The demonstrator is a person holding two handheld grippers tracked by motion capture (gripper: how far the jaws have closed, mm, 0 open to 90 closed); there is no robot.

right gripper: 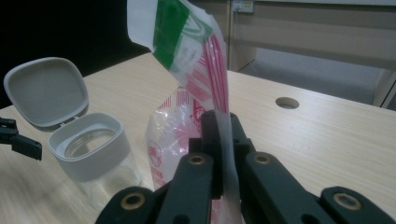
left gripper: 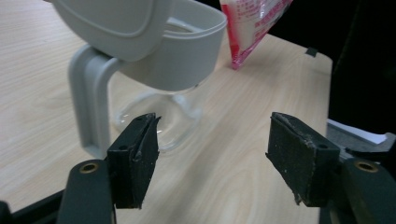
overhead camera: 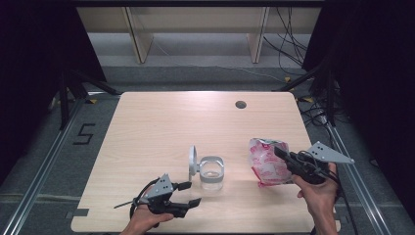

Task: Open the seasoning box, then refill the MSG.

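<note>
I'm pinching the floppy, lightweight snack bag near its top with my right gripper, right of the open-lidded glass jar, while my left gripper is sitting spread beside it.

Right gripper: jaws closed, pinching one edge of the plastic bag. Bag is red/white print with a green/white top strip, stands upright on the table, top rising above the jaws. Left of bag: clear glass jar with grey collar, hinged grey lid flipped open, jar near the bag but not touching. Far left edge: tip of left gripper. Far right: round hole in tabletop.
</note>
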